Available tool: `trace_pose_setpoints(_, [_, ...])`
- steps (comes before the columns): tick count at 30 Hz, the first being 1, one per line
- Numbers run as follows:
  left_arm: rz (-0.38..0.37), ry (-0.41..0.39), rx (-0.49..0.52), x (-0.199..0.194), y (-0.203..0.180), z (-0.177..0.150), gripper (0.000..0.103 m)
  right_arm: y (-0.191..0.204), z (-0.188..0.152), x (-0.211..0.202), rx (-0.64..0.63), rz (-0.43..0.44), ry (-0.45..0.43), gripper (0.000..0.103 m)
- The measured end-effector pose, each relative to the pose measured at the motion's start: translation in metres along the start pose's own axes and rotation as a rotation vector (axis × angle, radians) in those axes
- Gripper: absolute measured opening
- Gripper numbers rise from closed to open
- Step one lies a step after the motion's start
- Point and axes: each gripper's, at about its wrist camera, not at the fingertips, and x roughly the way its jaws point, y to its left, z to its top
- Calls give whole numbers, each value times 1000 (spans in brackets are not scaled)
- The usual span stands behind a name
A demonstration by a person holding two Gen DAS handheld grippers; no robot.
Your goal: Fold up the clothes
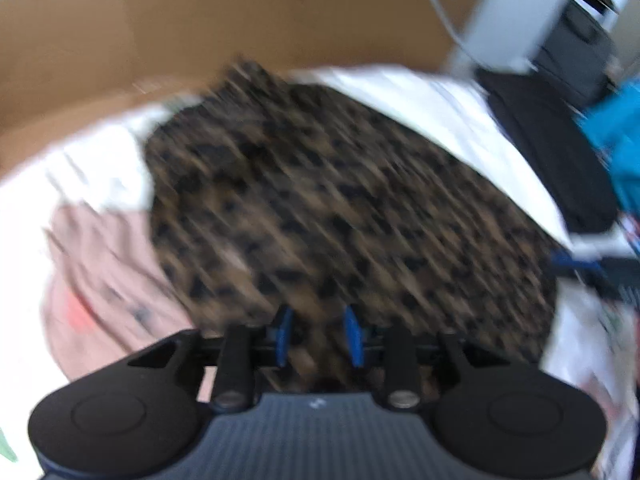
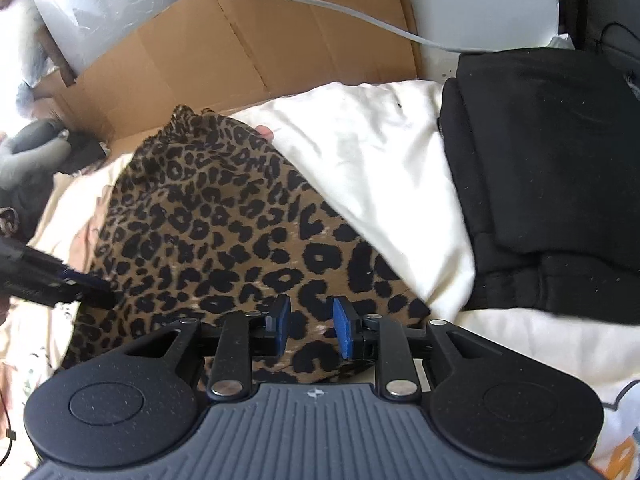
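While a white sheet (image 2: 360, 148) is covering the bed, the leopard-print garment (image 2: 208, 216) is lying across it, both the left gripper (image 1: 318, 334) and right gripper (image 2: 308, 326) hovering part-open over it, gripping nothing.

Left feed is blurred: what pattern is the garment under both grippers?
Leopard print, black spots on tan; clearest in the right wrist view.

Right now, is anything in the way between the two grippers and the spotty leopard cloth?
Nothing visible is. The brown-and-black leopard-print cloth lies straight under the right gripper, whose blue pads are apart. The left gripper hangs over it too, though that view is blurred. The folded black garment lies off to the side.
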Motion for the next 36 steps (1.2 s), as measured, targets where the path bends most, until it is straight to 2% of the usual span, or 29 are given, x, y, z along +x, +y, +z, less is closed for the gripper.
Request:
trace_pose_setpoints(1, [-35, 22, -3, 3, -1, -6, 32, -2, -1, 1, 2, -8, 3, 30])
trace_pose_setpoints(3, [-73, 0, -3, 3, -3, -16, 32, -5, -4, 4, -7, -32, 13, 30])
trace_pose_setpoints(6, [-68, 22, 31, 9, -6, -25, 31, -10, -9, 7, 16, -58, 7, 30])
trace_pose_setpoints(7, [-52, 24, 56, 9, -7, -26, 26, -9, -9, 7, 13, -64, 4, 29])
trace_pose_setpoints(9, [-43, 12, 65, 4, -5, -24, 25, -8, -9, 8, 15, -75, 3, 29])
trace_pose_setpoints(12, [-78, -3, 35, -4, 4, -24, 27, -5, -6, 9, 10, -98, 1, 29])
trace_pose_setpoints(16, [-125, 30, 49, -7, 7, -37, 27, 1, -2, 4, 24, -124, -6, 30])
trace_pose_setpoints(19, [-161, 47, 79, -7, -1, -50, 28, 11, -1, -6, 16, -86, -16, 30])
trace_pose_setpoints(21, [-192, 54, 52, -7, 0, -57, 28, 20, 0, -16, 8, -56, -29, 31])
trace_pose_setpoints(25, [-150, 48, 17, -11, 5, -66, 25, 43, -3, -34, -13, 24, -22, 35])
trace_pose_setpoints(27, [-135, 28, -6, -22, 10, -71, 25, 56, -8, -41, -34, 69, -14, 39])
trace_pose_setpoints(31, [-98, -12, -17, -50, 22, -91, 29, 84, -22, -46, -86, 155, 23, 40])
trace_pose_setpoints(36, [-111, 31, -20, -57, 26, -125, 30, 118, -36, -39, -175, 207, 76, 41])
